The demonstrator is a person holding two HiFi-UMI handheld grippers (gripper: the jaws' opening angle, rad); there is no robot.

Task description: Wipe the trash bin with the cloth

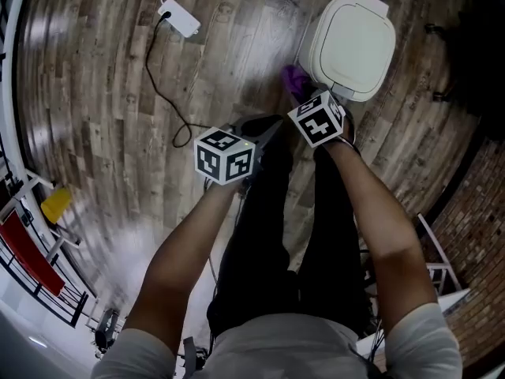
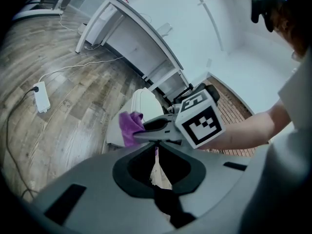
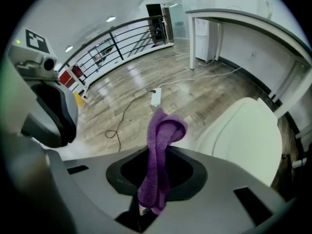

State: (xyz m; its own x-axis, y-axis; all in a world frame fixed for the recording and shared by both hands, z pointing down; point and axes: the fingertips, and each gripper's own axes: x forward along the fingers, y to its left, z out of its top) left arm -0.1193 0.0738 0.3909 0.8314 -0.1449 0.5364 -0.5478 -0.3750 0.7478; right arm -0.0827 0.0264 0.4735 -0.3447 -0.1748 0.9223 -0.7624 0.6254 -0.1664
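no readable text, labels or numbers anywhere

White power strip (image 1: 180, 17) (black cable (image 1: 147, 61) trailing) on wood floor (image 1: 95, 101).

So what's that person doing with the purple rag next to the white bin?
A person stands on a wooden floor with a gripper in each hand. The right gripper has its jaws shut on a purple cloth and holds it close beside the white trash bin, whose lid is down. The left gripper holds nothing, with its jaws together. Whether the cloth is touching the bin can't be told from here.
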